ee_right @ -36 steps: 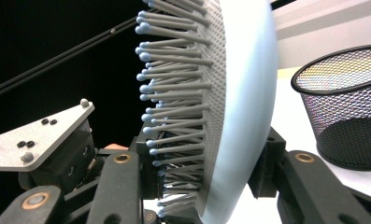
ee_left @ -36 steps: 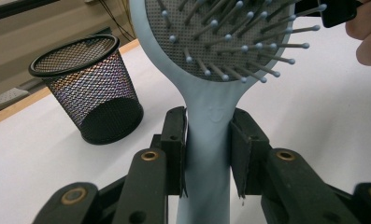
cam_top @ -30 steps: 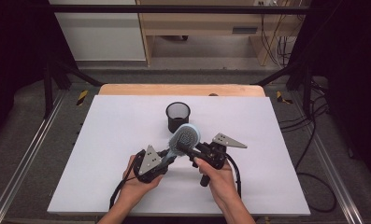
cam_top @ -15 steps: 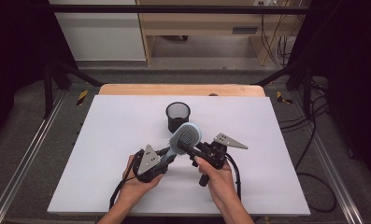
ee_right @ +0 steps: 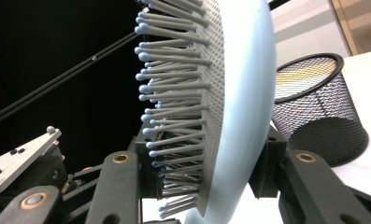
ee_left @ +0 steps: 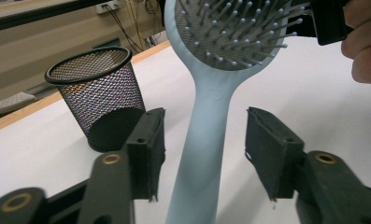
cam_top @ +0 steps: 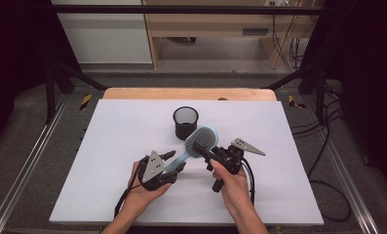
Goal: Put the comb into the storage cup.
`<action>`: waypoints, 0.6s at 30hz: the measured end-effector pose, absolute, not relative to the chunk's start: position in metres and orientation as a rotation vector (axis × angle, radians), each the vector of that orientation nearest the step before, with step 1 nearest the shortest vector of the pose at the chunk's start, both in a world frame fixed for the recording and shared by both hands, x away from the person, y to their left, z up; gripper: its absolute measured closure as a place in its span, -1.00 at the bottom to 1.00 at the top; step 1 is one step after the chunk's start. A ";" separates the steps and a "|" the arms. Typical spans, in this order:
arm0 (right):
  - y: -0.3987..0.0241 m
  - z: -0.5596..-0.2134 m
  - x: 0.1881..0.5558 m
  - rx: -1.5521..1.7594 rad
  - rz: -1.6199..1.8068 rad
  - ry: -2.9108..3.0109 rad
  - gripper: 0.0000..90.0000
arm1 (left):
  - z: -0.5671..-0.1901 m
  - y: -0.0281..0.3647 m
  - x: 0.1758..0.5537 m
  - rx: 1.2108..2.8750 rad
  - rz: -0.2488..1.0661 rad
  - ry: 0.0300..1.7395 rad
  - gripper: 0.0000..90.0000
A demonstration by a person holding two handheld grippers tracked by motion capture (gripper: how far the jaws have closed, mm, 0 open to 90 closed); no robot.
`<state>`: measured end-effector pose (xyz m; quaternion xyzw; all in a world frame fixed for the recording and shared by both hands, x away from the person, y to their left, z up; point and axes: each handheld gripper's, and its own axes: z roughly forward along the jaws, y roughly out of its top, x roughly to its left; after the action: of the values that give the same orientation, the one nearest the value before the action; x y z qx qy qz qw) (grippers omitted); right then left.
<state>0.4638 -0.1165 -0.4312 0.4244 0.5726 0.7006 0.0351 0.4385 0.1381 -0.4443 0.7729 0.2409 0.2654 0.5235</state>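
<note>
A light-blue hairbrush (cam_top: 203, 138) hangs above the white table (cam_top: 108, 136), head up and to the right, handle slanting down-left. My right gripper (cam_top: 199, 147) is shut on the brush head (ee_right: 239, 93), one pad in the bristles and one on the back. My left gripper (cam_top: 175, 162) is open around the handle (ee_left: 206, 135). Its jaws have just been opening, and a gap shows on each side of the handle. A black mesh cup (cam_top: 186, 122) stands upright just behind the brush, and is also seen as the cup (ee_left: 99, 98) in the left gripper view.
A wooden strip (cam_top: 188, 93) runs along the table's far edge. Metal rails (cam_top: 25, 165) flank the table, and cables (cam_top: 327, 146) lie on the floor at the right. A person's hand (ee_left: 363, 46) holds the right gripper.
The left gripper's jaws have spread apart off the brush handle. Both hands and the brush have stayed where they were.
</note>
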 end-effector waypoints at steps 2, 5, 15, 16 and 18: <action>-0.117 -0.432 0.465 1.302 2.152 1.755 0.23 | -0.445 0.138 0.440 1.846 0.621 0.588 -0.15; -0.120 -0.433 0.466 1.320 2.143 1.744 0.23 | -0.446 0.139 0.442 1.845 0.607 0.600 -0.35; -0.128 -0.435 0.468 1.359 2.137 1.710 0.22 | -0.447 0.144 0.447 1.821 0.592 0.664 -0.74; -0.128 -0.435 0.468 1.359 2.137 1.710 0.22 | -0.447 0.145 0.447 1.821 0.592 0.667 -0.74; -0.129 -0.436 0.468 1.372 2.133 1.705 0.22 | -0.448 0.147 0.447 1.815 0.596 0.674 -0.77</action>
<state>0.4682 -0.1294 -0.4358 0.4486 0.5573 0.6974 0.0428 0.4475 0.1469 -0.4476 0.7601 0.2824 0.2495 0.5293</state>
